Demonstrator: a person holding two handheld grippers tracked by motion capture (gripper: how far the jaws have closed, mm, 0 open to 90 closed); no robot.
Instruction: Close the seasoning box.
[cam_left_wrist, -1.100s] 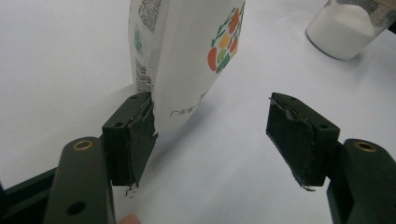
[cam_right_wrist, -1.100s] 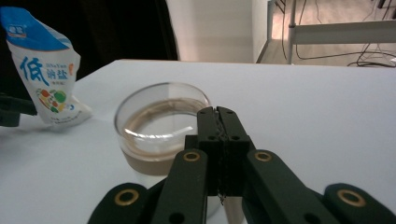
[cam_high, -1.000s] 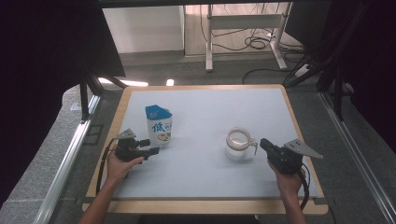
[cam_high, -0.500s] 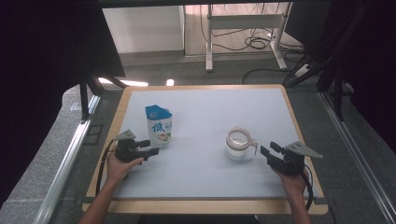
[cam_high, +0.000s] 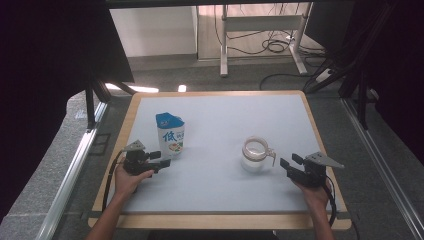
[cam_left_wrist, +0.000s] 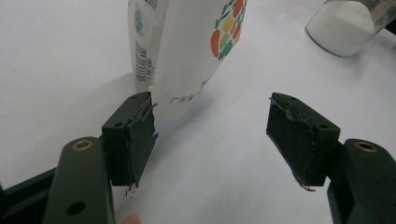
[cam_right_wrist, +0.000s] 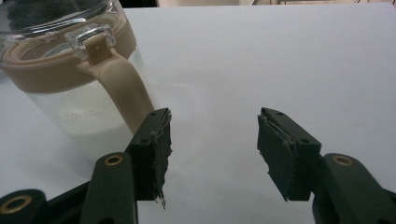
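A white stand-up pouch (cam_high: 170, 134) with a blue top stands at the table's left middle; its printed lower part (cam_left_wrist: 187, 46) rises just beyond my left gripper (cam_left_wrist: 212, 128). That left gripper (cam_high: 162, 159) is open and empty, its tips close to the pouch's base. A clear glass jar (cam_high: 255, 155) with a tan collar, a tan handle and white powder inside sits right of centre. My right gripper (cam_high: 290, 164) lies low just right of it. In the right gripper view the jar's handle (cam_right_wrist: 119, 88) stands beside the left pad while my right gripper (cam_right_wrist: 214, 149) has just been opening, nothing between its jaws.
The white tabletop (cam_high: 220, 115) has a wooden rim (cam_high: 215, 93). Dark curtains hang at the left and right. A desk frame (cam_high: 260, 30) and cables (cam_high: 275, 47) stand on the floor beyond the far edge. A metal rail (cam_high: 70, 175) runs along the left side.
My right gripper's jaws went from shut to open, and the hand sank lower beside the jar. The left hand, the pouch and the jar stayed where they were.
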